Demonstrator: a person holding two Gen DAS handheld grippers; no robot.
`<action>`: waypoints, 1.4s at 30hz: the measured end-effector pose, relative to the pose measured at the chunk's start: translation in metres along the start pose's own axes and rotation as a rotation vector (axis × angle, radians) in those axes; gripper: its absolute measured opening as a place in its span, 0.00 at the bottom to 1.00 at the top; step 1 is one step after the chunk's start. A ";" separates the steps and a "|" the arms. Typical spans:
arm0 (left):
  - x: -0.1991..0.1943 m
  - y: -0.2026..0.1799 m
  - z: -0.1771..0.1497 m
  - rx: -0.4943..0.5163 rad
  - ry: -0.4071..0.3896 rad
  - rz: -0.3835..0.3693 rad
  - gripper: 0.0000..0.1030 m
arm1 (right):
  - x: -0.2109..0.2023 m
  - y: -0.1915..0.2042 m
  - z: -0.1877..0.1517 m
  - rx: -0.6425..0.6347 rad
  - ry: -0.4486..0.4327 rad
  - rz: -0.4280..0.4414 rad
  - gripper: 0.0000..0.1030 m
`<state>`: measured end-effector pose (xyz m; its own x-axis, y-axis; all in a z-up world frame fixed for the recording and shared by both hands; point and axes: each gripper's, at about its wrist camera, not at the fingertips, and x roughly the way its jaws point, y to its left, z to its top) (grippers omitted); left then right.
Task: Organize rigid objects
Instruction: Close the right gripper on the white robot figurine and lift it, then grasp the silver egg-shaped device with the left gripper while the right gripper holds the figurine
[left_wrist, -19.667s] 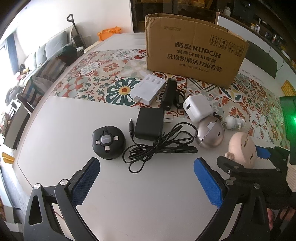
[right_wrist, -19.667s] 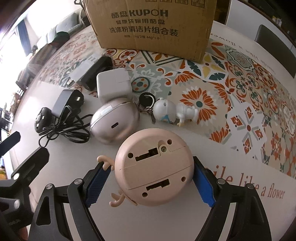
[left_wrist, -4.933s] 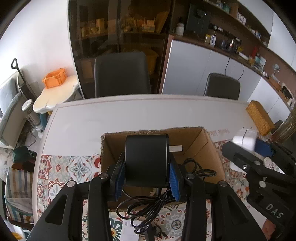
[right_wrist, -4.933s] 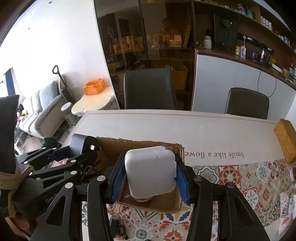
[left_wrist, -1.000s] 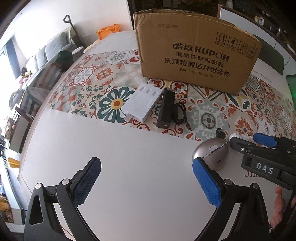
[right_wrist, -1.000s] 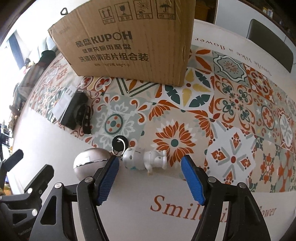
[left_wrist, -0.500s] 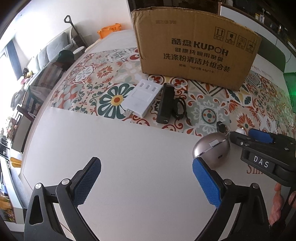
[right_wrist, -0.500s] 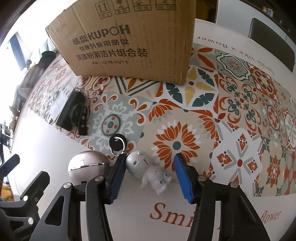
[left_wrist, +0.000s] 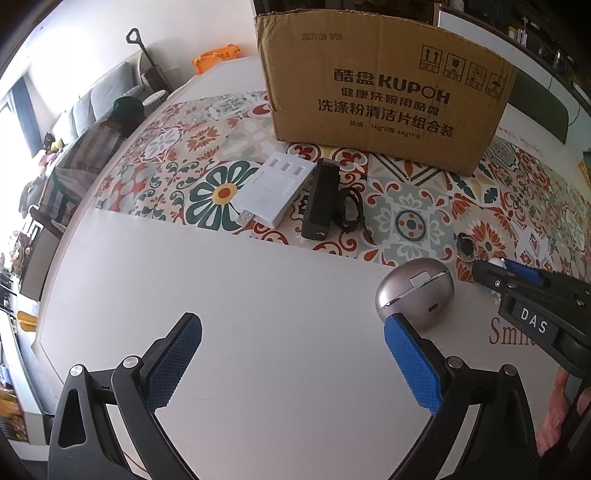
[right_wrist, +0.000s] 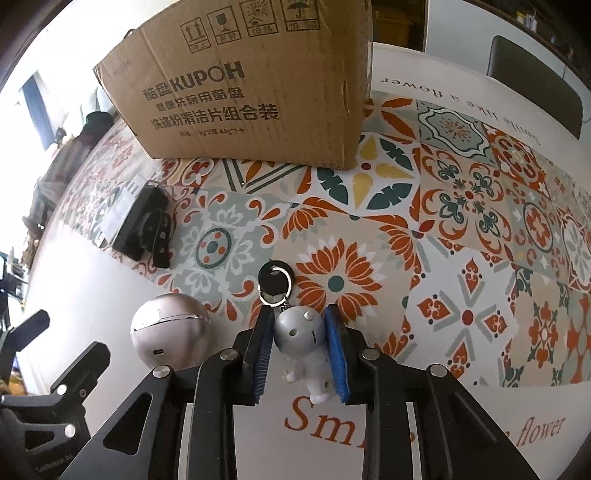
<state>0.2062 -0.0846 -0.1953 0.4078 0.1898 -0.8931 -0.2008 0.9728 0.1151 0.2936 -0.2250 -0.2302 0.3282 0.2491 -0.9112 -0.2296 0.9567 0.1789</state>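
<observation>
White plastic figurine (right_wrist: 303, 345): it is lying on the table (left_wrist: 258, 332) at the mat's edge, its round head between the blue pads (right_wrist: 334, 345) of the right gripper (right_wrist: 300, 350).
Right gripper: its jaws have just been closing and are now pressing on the figurine's head from both sides; the body and legs are hanging free toward the camera.
Key ring (right_wrist: 275, 282): it is lying on the mat, chained to the head, so I judge a straight, slow lift is best, to keep it from swinging or catching.
Left gripper (left_wrist: 291, 358): it is standing wide open and empty, near the silver egg-shaped case (left_wrist: 415, 297).
Cardboard box (right_wrist: 243, 85): it is standing behind on the patterned mat (right_wrist: 461, 192), probably the destination; carry the figurine above its rim.
</observation>
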 end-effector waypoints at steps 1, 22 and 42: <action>0.000 0.000 0.000 -0.003 -0.002 -0.002 0.98 | 0.000 -0.001 -0.001 0.007 0.000 0.004 0.28; -0.010 -0.038 -0.011 0.192 -0.183 -0.201 0.96 | -0.061 -0.015 -0.024 0.023 -0.077 -0.011 0.28; 0.020 -0.062 -0.014 0.318 -0.221 -0.325 0.63 | -0.060 -0.020 -0.049 0.098 -0.094 -0.065 0.28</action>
<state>0.2144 -0.1430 -0.2264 0.5899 -0.1395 -0.7953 0.2347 0.9721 0.0036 0.2340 -0.2660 -0.1972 0.4250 0.1945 -0.8841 -0.1163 0.9803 0.1598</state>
